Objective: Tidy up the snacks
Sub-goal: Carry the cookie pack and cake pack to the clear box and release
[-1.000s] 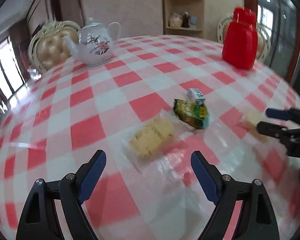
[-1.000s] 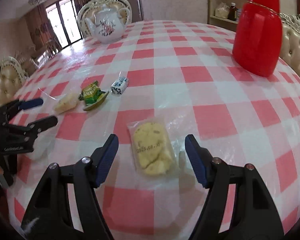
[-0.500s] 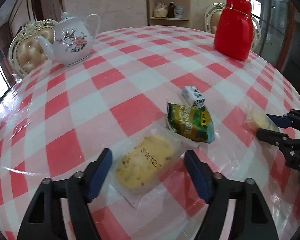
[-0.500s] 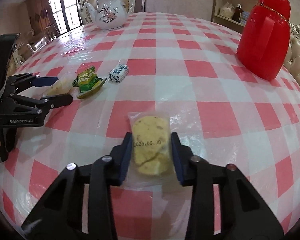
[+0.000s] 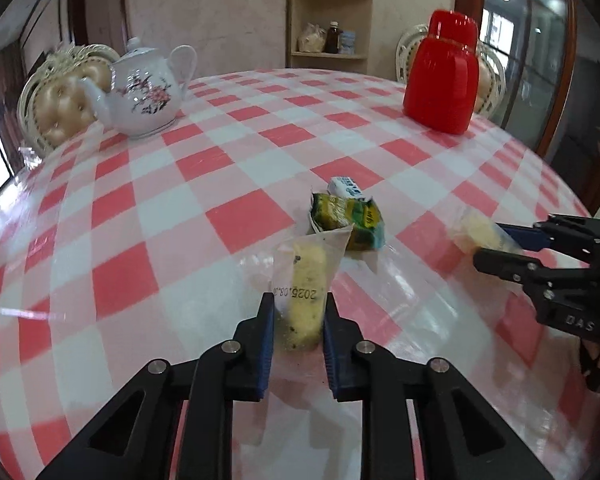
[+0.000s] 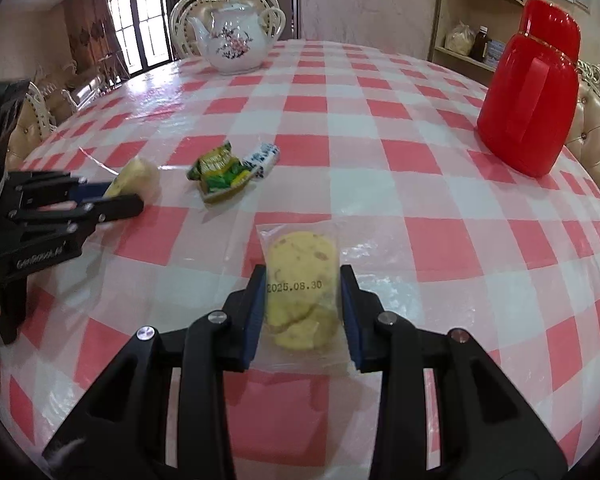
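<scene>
**Desk:** What surrounds the two claws on the checked table (image 5: pixel 228 120)?

**Photographer:** A green snack packet (image 5: pixel 346 218) lies mid-table with a small blue-and-white wrapped sweet (image 5: pixel 345 187) touching its far end. A white flowered teapot (image 5: pixel 142 98) stands at the far left edge, a red jug (image 5: pixel 442 84) at the far right, both well apart from the snacks. Padded chairs ring the table, and a shelf (image 5: pixel 328 24) with jars stands against the back wall.

**Desk:** And the claws themselves?

**Photographer:** The left claw (image 5: pixel 299 322) is clamped on a clear-wrapped biscuit (image 5: pixel 306 288) turned on edge, its pads pressing both sides, with the wrapper's far corner just short of the green packet. The right claw (image 6: pixel 303 308) is closed on a second clear-wrapped biscuit (image 6: pixel 300 280), which lies flat on the table, near the front edge, with its printed date facing up.

**Desk:** Anything blocking the way?

**Photographer:** The green packet and the sweet sit between the two claws and a little beyond them. Past those, bare cloth runs to the teapot and jug; to the right of the second biscuit the table is open to its rim.
</scene>
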Motion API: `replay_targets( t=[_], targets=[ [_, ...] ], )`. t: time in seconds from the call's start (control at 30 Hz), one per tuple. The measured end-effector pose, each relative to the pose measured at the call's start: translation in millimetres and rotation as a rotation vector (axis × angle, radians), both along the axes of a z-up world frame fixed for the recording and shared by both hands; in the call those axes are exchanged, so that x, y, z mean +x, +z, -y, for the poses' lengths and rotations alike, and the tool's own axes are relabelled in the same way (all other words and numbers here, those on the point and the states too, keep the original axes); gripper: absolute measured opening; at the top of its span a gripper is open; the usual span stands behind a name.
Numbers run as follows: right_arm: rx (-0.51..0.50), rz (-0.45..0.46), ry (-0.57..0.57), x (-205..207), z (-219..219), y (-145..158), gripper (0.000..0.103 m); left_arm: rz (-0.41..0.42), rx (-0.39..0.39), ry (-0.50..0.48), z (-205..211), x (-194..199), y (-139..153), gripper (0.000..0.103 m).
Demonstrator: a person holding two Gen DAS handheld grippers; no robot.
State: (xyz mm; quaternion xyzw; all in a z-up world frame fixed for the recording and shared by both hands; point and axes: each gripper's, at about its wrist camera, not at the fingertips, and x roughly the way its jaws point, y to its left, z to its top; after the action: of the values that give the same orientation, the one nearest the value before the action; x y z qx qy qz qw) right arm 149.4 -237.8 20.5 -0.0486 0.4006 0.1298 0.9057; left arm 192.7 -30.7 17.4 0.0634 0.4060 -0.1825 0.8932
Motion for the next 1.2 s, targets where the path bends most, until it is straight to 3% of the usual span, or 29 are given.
replay_targets(
  t=[0.27,0.7,1.2],
  targets=[
    [0.087,0.018,0.053,-33,-24,19,0.039,-0.010,-0.043,0.021,-10,-57,2,0.022],
    [0.118,0.049,0.126,-127,-84,26,0.039,0.085,-0.085,0.106,-52,-145,33,0.022],
    [0.213,0.073,0.193,-194,-143,32,0.039,0.111,-0.142,0.334,-122,-239,31,0.022]
  ],
)
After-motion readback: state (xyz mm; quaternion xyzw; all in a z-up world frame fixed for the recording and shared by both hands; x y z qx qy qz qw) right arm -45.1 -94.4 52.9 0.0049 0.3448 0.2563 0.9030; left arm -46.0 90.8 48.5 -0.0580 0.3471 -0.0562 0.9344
